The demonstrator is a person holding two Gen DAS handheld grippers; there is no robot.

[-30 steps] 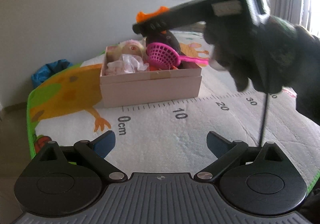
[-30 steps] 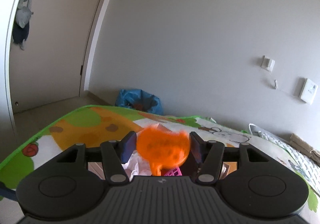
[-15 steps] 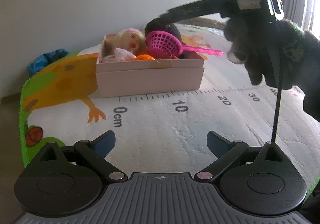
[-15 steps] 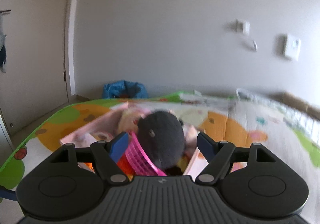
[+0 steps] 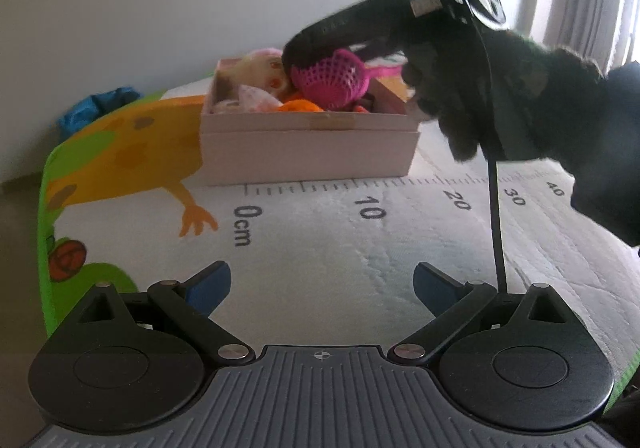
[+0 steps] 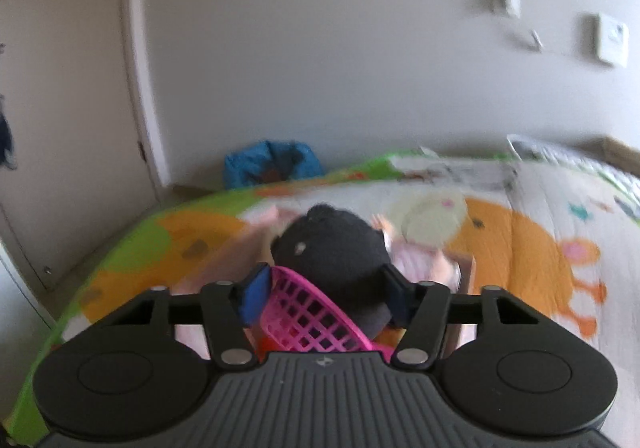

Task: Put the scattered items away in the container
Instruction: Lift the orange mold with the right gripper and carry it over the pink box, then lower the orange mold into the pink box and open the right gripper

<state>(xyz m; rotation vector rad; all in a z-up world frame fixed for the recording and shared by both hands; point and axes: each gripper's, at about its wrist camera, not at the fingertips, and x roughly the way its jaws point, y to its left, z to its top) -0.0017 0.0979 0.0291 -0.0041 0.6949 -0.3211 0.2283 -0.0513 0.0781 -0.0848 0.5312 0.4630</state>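
Note:
A pale pink box (image 5: 308,152) stands on the play mat and holds a doll (image 5: 260,68), a pink mesh strainer (image 5: 332,78), an orange toy (image 5: 300,106) and a black plush (image 6: 332,248). My right gripper (image 6: 325,286) hovers over the box, its jaws closing. The black plush and the strainer (image 6: 312,324) show between its fingers, and I see no firm press on either. From the left wrist view, the right gripper (image 5: 320,36) hangs just above the strainer. My left gripper (image 5: 322,284) stands open and empty over the mat, well in front of the box.
The colourful play mat (image 5: 320,232) has a printed ruler in front of the box. A blue bag (image 6: 272,164) lies on the floor by the wall behind the mat. A gloved hand (image 5: 500,96) holds the right gripper, with a thin black cable (image 5: 494,208) hanging down.
The orange toy left the right gripper's jaws and now lies in the box. The right gripper then rolled and shifted over the black plush and strainer. The left gripper barely moved.

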